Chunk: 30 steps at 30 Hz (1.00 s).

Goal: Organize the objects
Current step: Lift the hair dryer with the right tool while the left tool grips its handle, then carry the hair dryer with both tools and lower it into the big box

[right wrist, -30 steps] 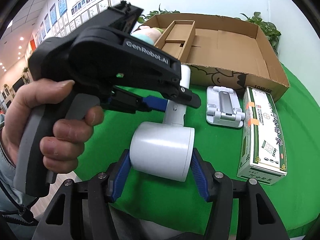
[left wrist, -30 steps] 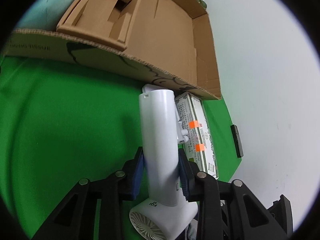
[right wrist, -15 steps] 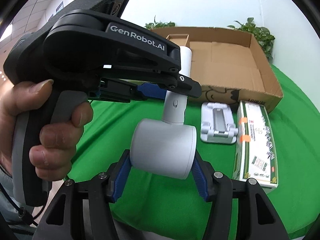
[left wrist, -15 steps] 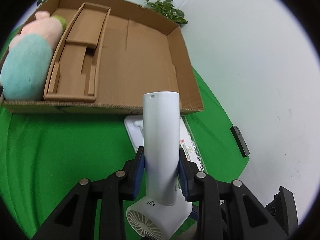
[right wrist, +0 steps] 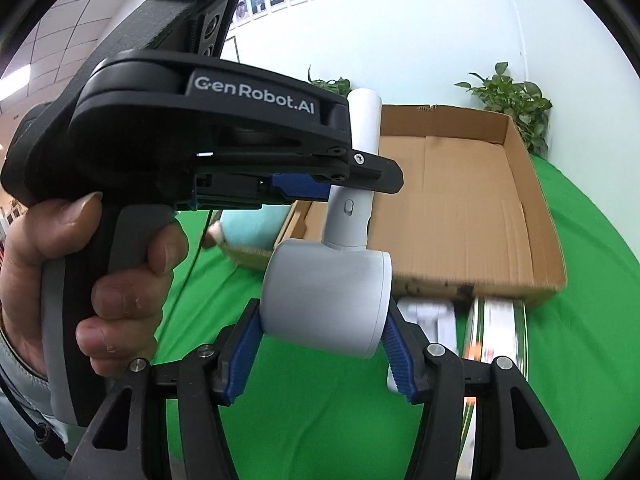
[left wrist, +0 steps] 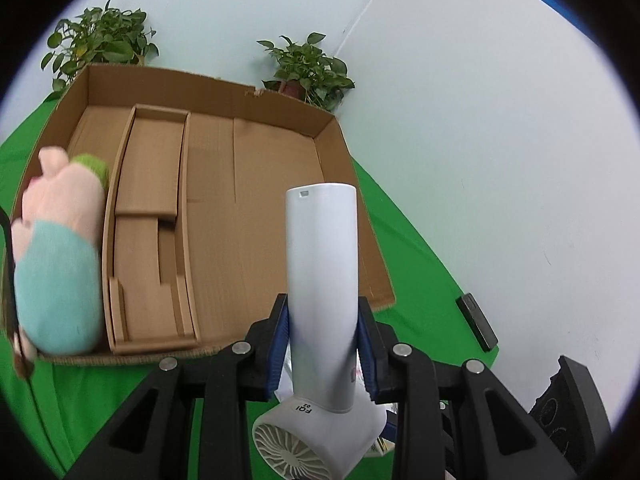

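Note:
A white hand-held fan is held in the air by both grippers. My left gripper (left wrist: pixel 322 348) is shut on its handle (left wrist: pixel 322 256), the blue pads pressing both sides. The round fan head (right wrist: pixel 326 296) sits between the blue pads of my right gripper (right wrist: pixel 324 332), which is shut on it. In the right wrist view a person's hand holds the left gripper (right wrist: pixel 356 184), clamped across the handle. Beyond the fan lies an open cardboard box (left wrist: pixel 352 184) with a plush toy (left wrist: pixel 60 264) at its left end and a cardboard insert (left wrist: pixel 152 216) beside it.
A green cloth (left wrist: pixel 416 264) covers the table. In front of the box lie a white stand (right wrist: pixel 428 320) and a long printed carton (right wrist: pixel 496 344). A small black object (left wrist: pixel 478 322) lies near the cloth's right edge. Potted plants (left wrist: pixel 308 68) stand behind the box against the white wall.
Both grippers have risen with the fan still held. The box now lies lower in both views and its floor shows; the white stand and carton have slid down behind the fan.

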Motion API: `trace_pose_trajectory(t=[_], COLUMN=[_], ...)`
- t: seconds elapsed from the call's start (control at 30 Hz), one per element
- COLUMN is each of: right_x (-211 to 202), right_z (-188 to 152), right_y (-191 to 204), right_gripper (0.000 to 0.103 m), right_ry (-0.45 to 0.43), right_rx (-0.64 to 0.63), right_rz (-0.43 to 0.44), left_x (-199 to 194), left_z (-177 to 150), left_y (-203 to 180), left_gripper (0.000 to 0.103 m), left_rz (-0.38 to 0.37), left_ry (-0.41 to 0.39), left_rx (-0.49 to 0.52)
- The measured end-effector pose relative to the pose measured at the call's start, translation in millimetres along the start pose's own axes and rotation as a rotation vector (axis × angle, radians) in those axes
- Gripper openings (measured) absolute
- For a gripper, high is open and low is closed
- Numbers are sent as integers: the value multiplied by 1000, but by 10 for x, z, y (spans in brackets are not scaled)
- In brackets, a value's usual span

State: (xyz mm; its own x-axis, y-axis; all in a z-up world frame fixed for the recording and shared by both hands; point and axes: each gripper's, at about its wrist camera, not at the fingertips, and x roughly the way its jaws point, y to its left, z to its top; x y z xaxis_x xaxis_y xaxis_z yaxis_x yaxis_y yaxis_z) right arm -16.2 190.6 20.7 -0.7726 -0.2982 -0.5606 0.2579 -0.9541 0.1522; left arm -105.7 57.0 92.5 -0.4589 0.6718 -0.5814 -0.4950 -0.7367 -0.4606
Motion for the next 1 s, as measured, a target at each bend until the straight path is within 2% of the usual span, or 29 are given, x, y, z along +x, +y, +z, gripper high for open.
trace_pose_trajectory(t=[0.13,0.2,0.33,0.47,0.6,0.67,0.7,1.0], right_x=[203,333,582,739,870,943,976,1314], right_z=[431,650,849,855,815,795,784,714], right_y=[-226,-328,-479,-557,-639,-694,-712,-830], right_gripper=[55,55,55,55,54,54,54,53], right_ry=[61,75,123,161,192,209,215,272], right_rx=[73,73,105,123,136,140,138,136], right_rz=[74,80,108,107,102,91,86,70], left_x=[279,387,756,972,1104,1101,1020,1209], left_z=[417,598,869,862,717,625,467,287], left_y=[39,128,178,305,234,206,224,323], left_gripper=[30,30,30,30,30,30,30,30], left_rz=[10,10,36,28,49,60,66,124], left_ry=[-4,3,45,82,106,117,122,160], left_rx=[-16,-36,-50,-83,-69,-67,-67,-75])
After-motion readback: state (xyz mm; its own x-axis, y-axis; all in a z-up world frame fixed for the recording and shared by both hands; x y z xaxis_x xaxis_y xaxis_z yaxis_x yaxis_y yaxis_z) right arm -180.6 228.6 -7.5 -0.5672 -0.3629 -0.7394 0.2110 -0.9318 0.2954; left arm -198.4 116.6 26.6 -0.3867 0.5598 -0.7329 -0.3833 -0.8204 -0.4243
